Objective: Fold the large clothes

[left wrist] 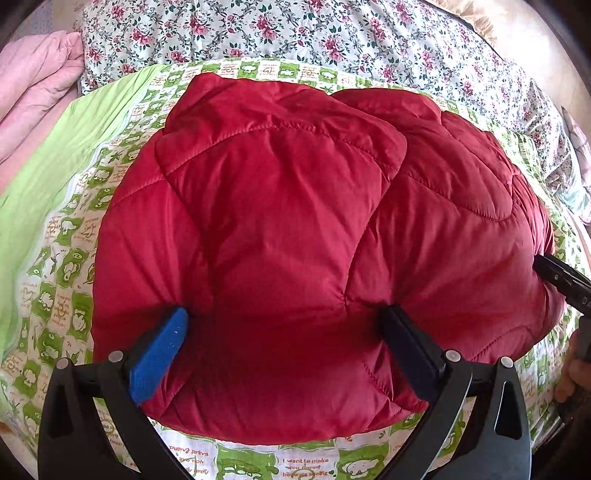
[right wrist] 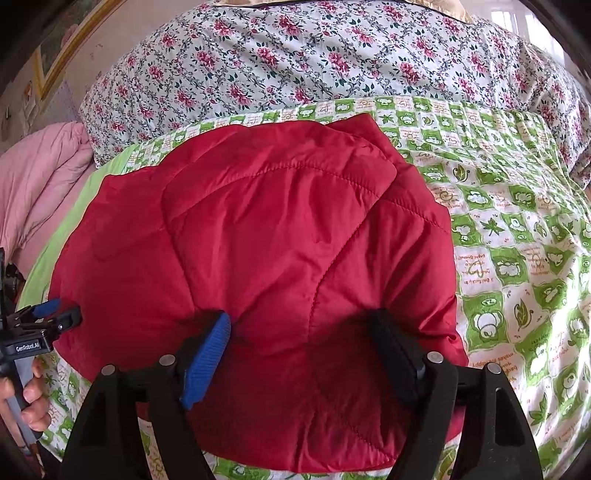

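The red quilted jacket [left wrist: 295, 229] lies in a puffy, folded-over bundle on the green-and-white printed sheet [left wrist: 62, 266], its stitched seams running across the padding and one panel lapped over the rest on the far side. The near edge of the bundle bulges up toward both of my cameras.

My left gripper [left wrist: 284, 317] sits over that near edge with its fingers spread wide; the blue pad [left wrist: 159, 358] and the black finger [left wrist: 410, 350] each press into the red fabric, with a broad swell of padding between them. My right gripper [right wrist: 301, 325] stands the same way further along the bundle, its fingers apart, blue pad [right wrist: 207, 358] and black finger [right wrist: 395, 354] sunk against the cloth on either side of a quilted seam. Neither pair is pinched together on a fold.

From the right wrist view I see my left gripper at the bundle's left edge, my left hand [right wrist: 26, 398] wrapped round its handle.

Beyond the jacket, a floral quilt [left wrist: 332, 33] is heaped along the far side of the bed, and a pink blanket [left wrist: 33, 88] is bunched at the far left, touching the plain green part of the sheet.
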`<act>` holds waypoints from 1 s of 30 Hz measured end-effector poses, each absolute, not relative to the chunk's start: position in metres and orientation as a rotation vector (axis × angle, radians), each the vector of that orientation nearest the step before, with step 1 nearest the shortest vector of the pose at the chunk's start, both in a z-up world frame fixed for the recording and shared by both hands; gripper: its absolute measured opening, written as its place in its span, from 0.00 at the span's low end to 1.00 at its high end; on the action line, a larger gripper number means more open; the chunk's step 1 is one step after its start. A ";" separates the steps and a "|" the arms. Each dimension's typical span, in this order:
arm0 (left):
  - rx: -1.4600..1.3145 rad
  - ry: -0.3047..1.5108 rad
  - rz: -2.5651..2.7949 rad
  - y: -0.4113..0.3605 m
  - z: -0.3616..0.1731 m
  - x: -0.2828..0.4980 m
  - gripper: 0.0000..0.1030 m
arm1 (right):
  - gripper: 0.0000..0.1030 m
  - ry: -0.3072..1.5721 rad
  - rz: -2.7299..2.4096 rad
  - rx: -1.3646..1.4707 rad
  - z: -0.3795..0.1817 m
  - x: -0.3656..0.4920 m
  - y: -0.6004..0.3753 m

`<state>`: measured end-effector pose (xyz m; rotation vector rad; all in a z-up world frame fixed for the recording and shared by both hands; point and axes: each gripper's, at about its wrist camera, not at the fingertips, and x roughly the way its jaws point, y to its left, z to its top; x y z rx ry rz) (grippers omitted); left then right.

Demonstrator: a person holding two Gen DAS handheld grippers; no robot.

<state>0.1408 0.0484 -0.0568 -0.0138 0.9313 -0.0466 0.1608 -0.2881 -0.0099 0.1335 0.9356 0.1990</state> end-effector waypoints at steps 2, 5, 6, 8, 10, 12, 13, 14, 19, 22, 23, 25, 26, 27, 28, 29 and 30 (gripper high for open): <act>-0.012 0.933 -0.044 0.048 -0.057 0.141 1.00 | 0.80 0.940 0.201 0.142 -0.011 0.164 -0.290; -0.012 0.936 -0.043 0.047 -0.057 0.142 1.00 | 0.80 0.942 0.183 0.143 -0.007 0.164 -0.289; -0.012 0.937 -0.043 0.047 -0.057 0.142 1.00 | 0.80 0.942 0.179 0.146 -0.006 0.163 -0.289; -0.012 0.939 -0.042 0.048 -0.058 0.142 1.00 | 0.80 0.948 0.172 0.149 -0.004 0.161 -0.289; -0.015 0.945 -0.042 0.048 -0.057 0.142 1.00 | 0.80 0.952 0.166 0.148 -0.002 0.160 -0.289; -0.028 0.931 -0.046 0.050 -0.052 0.138 1.00 | 0.80 0.962 0.163 0.149 0.000 0.160 -0.289; -0.038 0.915 -0.053 0.052 -0.046 0.132 1.00 | 0.80 0.962 0.159 0.156 0.003 0.159 -0.291; -0.045 0.904 -0.058 0.053 -0.043 0.129 0.99 | 0.80 0.955 0.160 0.165 0.008 0.157 -0.293; -0.096 0.838 -0.119 0.056 -0.015 0.114 0.96 | 0.80 0.888 0.173 0.208 0.035 0.147 -0.301; -0.075 0.808 -0.149 0.045 -0.003 0.122 0.96 | 0.80 0.879 0.227 0.199 0.046 0.155 -0.290; -0.062 0.807 -0.149 0.041 -0.003 0.127 0.96 | 0.80 0.883 0.249 0.182 0.046 0.160 -0.283; -0.019 0.833 -0.135 0.033 -0.010 0.149 0.96 | 0.80 0.899 0.276 0.135 0.042 0.173 -0.267; -0.014 0.857 -0.128 0.033 -0.016 0.159 0.96 | 0.80 0.907 0.284 0.120 0.038 0.179 -0.261; -0.014 0.887 -0.128 0.034 -0.023 0.169 0.96 | 0.80 0.937 0.286 0.104 0.032 0.188 -0.256; -0.017 0.922 -0.119 0.035 -0.032 0.181 0.96 | 0.81 0.966 0.274 0.087 0.024 0.200 -0.252; -0.017 0.933 -0.110 0.037 -0.036 0.186 0.98 | 0.83 0.972 0.261 0.068 0.020 0.207 -0.249; -0.025 0.944 -0.105 0.041 -0.041 0.196 0.99 | 0.83 0.983 0.258 0.054 0.016 0.213 -0.248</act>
